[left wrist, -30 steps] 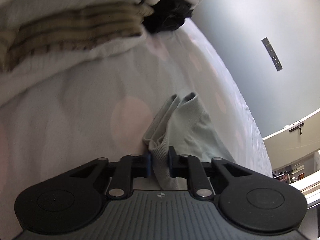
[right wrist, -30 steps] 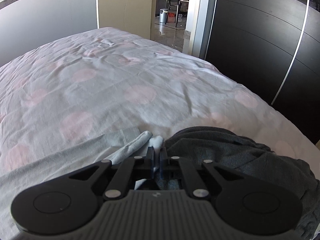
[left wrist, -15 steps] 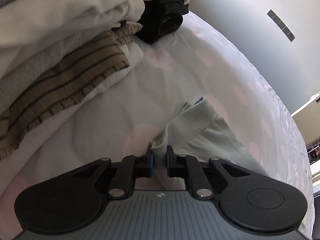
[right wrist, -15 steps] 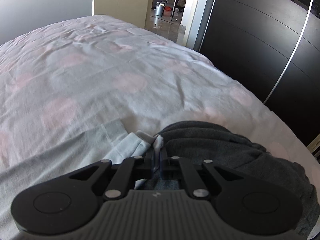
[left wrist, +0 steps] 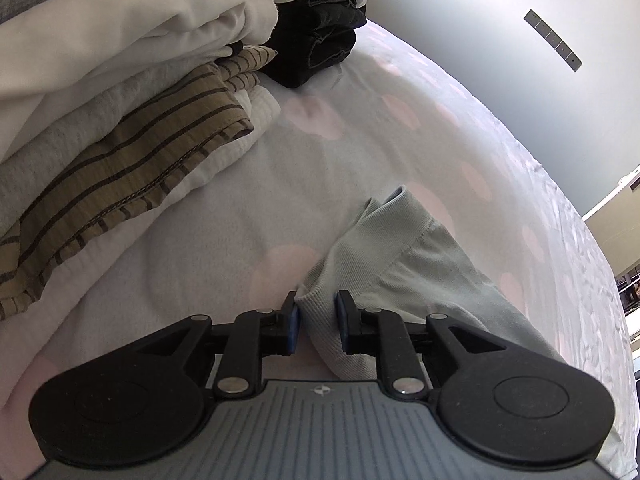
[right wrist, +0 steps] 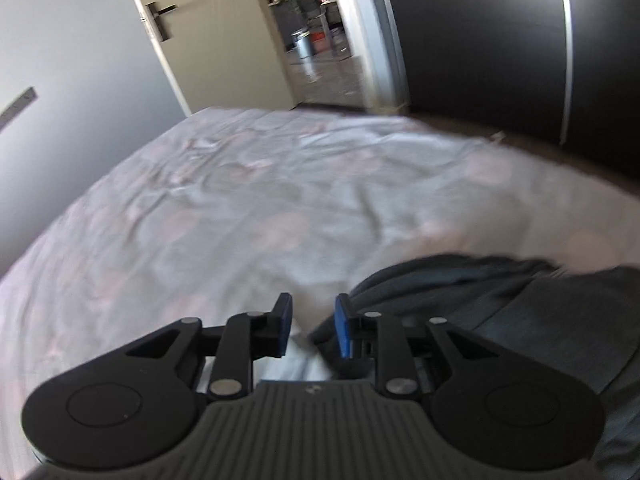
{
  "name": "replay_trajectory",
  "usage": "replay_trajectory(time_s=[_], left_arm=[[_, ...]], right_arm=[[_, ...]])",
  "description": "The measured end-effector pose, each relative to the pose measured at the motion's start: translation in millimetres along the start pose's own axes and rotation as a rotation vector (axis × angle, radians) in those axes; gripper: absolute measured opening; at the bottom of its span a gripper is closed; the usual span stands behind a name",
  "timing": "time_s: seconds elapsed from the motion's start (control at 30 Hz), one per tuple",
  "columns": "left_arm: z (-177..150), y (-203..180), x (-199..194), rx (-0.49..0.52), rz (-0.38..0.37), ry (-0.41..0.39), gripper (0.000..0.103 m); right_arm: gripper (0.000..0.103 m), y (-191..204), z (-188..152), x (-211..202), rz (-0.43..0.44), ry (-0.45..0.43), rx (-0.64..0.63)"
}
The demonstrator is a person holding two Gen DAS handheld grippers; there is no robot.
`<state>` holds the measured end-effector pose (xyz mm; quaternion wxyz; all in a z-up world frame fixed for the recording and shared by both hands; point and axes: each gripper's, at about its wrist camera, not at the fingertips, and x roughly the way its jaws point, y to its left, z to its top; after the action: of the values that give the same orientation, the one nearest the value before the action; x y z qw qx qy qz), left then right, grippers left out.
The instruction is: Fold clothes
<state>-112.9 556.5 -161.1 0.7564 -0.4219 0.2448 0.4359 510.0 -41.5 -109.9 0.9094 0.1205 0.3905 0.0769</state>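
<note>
The left gripper [left wrist: 317, 310] is opening, jaws slack around the grey cuff [left wrist: 362, 276] on the bed [left wrist: 340, 160], near the clothes pile [left wrist: 120, 120]. The right gripper [right wrist: 309, 322] is opening, nothing gripped, beside a dark garment [right wrist: 500, 304].

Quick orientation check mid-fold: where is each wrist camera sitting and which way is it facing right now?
Left wrist: on the left gripper, angled down at the bed; pale green garment lies between its opening fingers, folded pile upper left, wall behind.
Right wrist: on the right gripper, angled down across the bed toward an open doorway and dark wardrobe; fingers opening, dark grey garment to the right.
Shared: the pink-spotted sheet; each view shows only its own gripper.
</note>
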Motion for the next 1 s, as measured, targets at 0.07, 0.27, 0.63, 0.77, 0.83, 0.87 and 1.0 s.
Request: replay_trajectory(time_s=[0.07, 0.27, 0.63, 0.77, 0.83, 0.87, 1.0], left_arm=[[0.8, 0.2, 0.7, -0.002, 0.001, 0.004, 0.021], [1.0, 2.5, 1.7, -0.014, -0.004, 0.011, 0.021], [2.5, 3.9, -1.1, -0.040, -0.003, -0.023, 0.014], [3.4, 3.0, 0.7, -0.050, 0.008, -0.019, 0.014], [4.6, 1.1, 1.0, -0.036, 0.013, -0.013, 0.014], [4.6, 0.3, 1.2, -0.027, 0.014, -0.009, 0.014], [0.6, 3.0, -0.3, -0.024, 0.006, -0.016, 0.023]], right_arm=[[0.031, 6.0, -8.1, 3.1, 0.039, 0.041, 0.021], [0.028, 4.4, -29.7, 24.4, -0.005, 0.070, 0.061], [0.007, 3.8, -11.8, -11.7, 0.047, 0.017, -0.022], [0.007, -13.1, -26.1, 8.5, 0.013, 0.073, -0.006], [0.007, -18.8, -30.9, 11.6, 0.026, 0.069, 0.005], [0.008, -21.6, -33.3, 13.2, 0.032, 0.067, 0.011], [0.028, -29.6, -32.2, -0.4, 0.080, 0.020, 0.042]])
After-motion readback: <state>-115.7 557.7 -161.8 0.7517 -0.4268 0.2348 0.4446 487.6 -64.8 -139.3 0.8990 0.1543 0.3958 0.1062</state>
